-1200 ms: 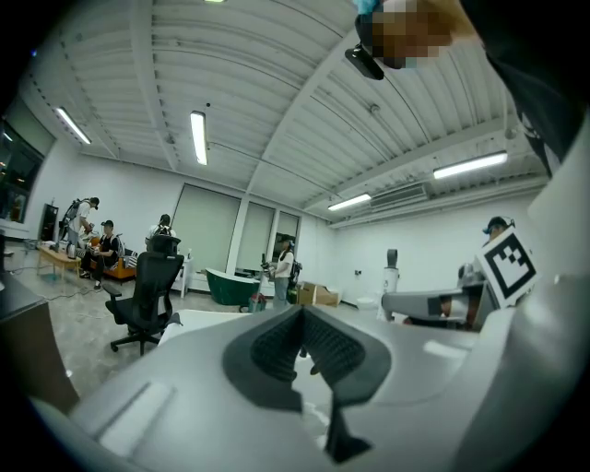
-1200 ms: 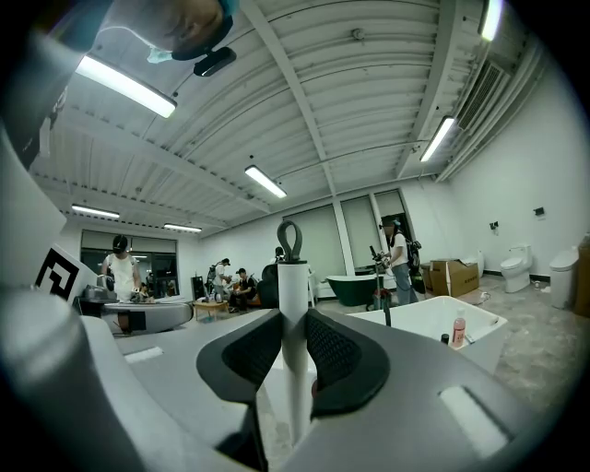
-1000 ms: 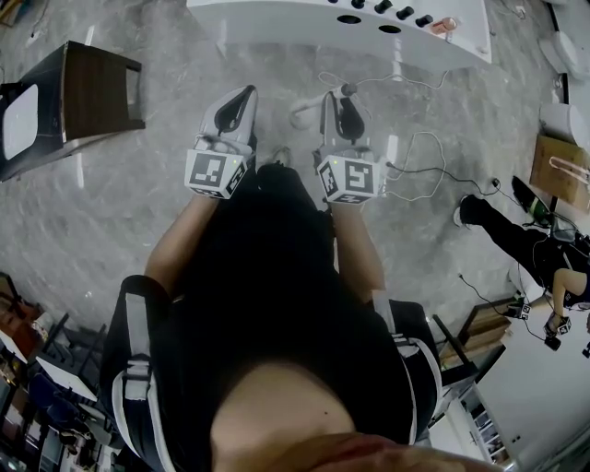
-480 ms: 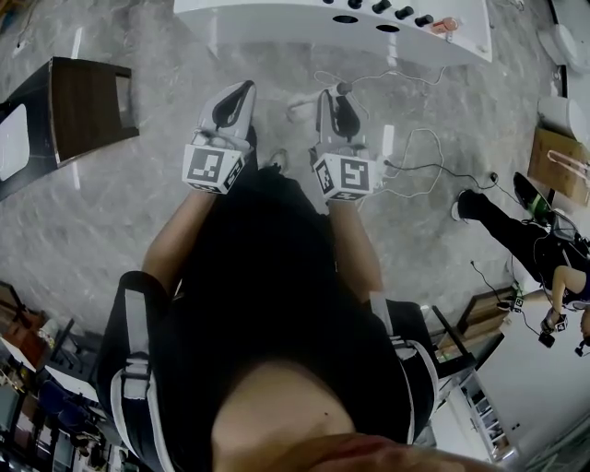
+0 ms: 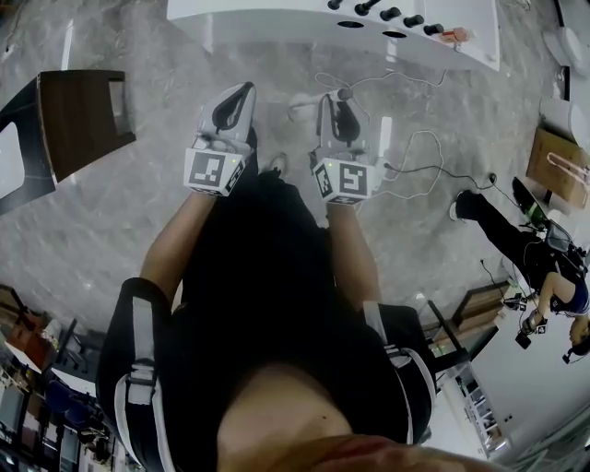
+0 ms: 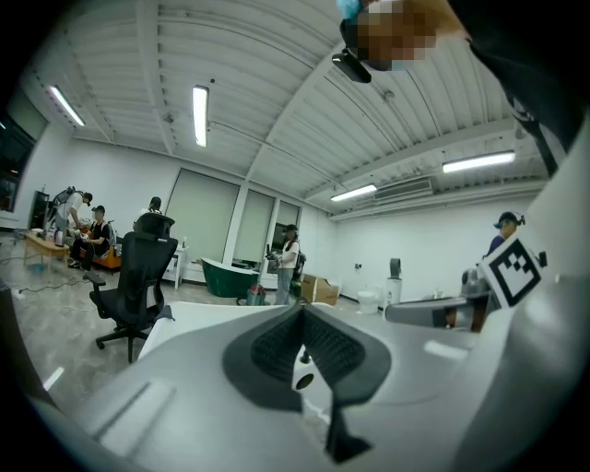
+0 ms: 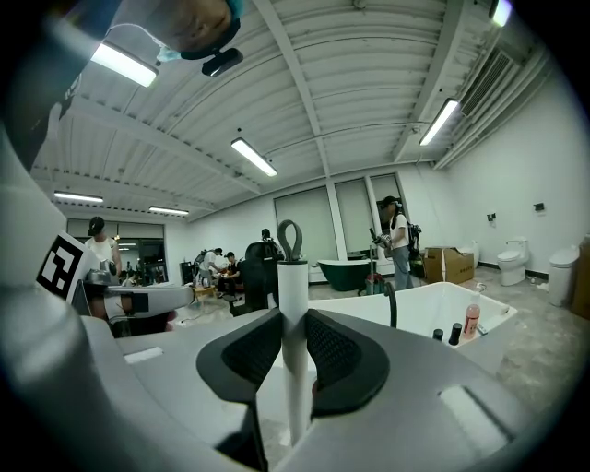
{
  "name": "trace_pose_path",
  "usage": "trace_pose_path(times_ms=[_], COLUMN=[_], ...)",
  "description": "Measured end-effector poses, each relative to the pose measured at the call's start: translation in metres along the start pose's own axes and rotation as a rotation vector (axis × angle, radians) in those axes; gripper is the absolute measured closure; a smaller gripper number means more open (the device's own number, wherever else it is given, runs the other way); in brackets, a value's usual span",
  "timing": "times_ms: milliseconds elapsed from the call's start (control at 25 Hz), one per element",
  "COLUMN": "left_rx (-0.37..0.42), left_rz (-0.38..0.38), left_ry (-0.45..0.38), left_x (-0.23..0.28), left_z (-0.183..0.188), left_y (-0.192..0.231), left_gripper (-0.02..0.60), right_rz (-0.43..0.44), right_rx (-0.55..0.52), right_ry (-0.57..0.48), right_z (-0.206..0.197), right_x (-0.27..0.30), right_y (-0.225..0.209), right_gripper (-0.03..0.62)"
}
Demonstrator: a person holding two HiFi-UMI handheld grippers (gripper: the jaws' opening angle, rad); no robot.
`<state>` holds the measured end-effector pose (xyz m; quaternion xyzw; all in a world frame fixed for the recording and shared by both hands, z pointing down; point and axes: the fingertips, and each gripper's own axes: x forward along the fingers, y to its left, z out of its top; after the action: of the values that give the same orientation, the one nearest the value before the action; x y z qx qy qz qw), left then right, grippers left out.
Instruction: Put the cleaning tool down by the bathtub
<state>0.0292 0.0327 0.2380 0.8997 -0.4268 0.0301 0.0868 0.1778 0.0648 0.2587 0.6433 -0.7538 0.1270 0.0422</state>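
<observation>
The white bathtub (image 5: pixel 277 28) lies just ahead of me on the grey floor; its rim also shows in the right gripper view (image 7: pixel 461 304). My right gripper (image 5: pixel 339 100) is shut on the cleaning tool (image 7: pixel 293 313), a white handle with a grey loop on top. The handle stands upright between the pads. In the head view only the tool's grey loop end (image 5: pixel 345 91) shows at the fingertips, short of the tub. My left gripper (image 5: pixel 241 92) is held level beside the right one, shut with nothing in it (image 6: pixel 300 313).
Dark bottles (image 5: pixel 387 11) and a pink bottle (image 5: pixel 452 35) stand on the tub's rim. A dark wooden stool (image 5: pixel 78 120) is on the left. Cables (image 5: pixel 415 157) trail over the floor to the right, past a seated person (image 5: pixel 535 249). Farther off stands an office chair (image 6: pixel 138 277).
Both grippers keep their pose and the right one keeps its hold on the tool. The head view has shifted slightly, so the stool sits lower in the picture.
</observation>
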Motion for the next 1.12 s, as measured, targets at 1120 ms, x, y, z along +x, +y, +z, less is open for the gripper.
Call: trace_pose_path(times_ms=[1120], left_rx=[-0.081], left_rz=[0.02], left_ry=[0.035], left_x=[0.086], left_z=[-0.108], left_y=[0.109], left_gripper=[0.574], right_rz=[-0.025], right_rx=[0.006], right_ry=[0.099], right_z=[-0.15], right_x=[0.172], right_y=[-0.015], right_gripper=[0.505])
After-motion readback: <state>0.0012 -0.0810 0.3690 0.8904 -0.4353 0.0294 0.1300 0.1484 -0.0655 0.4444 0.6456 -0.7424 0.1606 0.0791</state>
